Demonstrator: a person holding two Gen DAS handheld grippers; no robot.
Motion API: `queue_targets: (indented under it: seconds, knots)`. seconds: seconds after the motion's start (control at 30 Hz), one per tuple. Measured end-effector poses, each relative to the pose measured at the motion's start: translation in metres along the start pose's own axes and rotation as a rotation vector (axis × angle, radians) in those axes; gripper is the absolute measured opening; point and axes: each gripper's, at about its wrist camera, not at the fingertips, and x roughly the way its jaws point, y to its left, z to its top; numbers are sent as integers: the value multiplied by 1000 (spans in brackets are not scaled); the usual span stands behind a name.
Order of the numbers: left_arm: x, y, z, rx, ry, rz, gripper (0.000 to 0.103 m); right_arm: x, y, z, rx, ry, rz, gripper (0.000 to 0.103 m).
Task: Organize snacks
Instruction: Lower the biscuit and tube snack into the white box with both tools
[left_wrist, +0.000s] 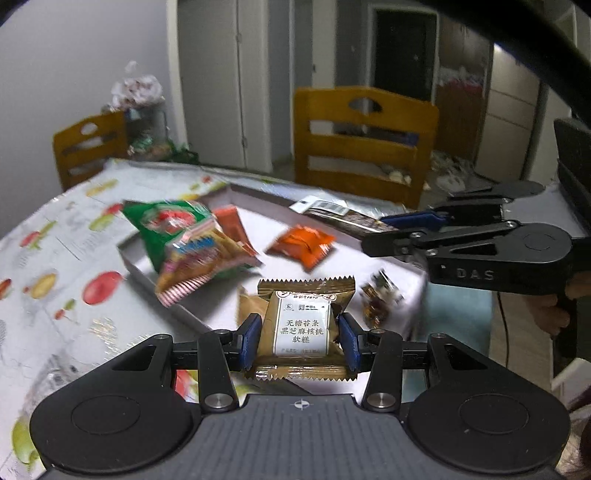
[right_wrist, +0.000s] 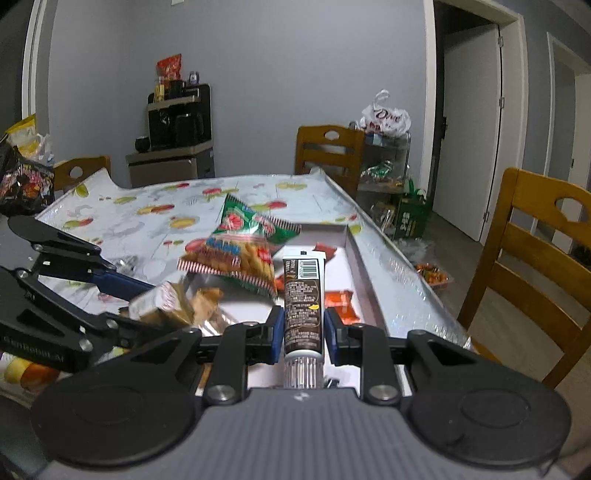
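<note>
Now carrying | left gripper pinching brown cake packet, right gripper pinching dark tube, both over white tray | next: lower, release inside.

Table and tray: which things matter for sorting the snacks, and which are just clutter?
Job: brown cake packet in left tool; tube in right tool; tray; green bag; orange packet.
Clutter: chairs; coffee machine.
</note>
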Motion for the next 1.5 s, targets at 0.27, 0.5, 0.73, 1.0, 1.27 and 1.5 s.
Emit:
queue_targets:
  seconds: [0.27,0.5,0.73,1.0,1.27,1.5]
  knots:
    - [27,-6,0,19,55,13,44,21,0,-9,39,58,-5,22]
    - [43,-6,5,36,53,89,43,28,8,-7,35,53,4,22]
    - [42,-8,3,29,52,27,42,26,-13,-7,26,54,-51,22]
    - [45,-15,-1,52,70,14,42,41,-18,-17,20,113,-62,22]
    - [48,-14,-1,27,80,-5,42,49,-14,-20,28,133,-36,22]
    - [50,-17,-2,30,87,-16,42,56,-6,-20,3,148,-30,22]
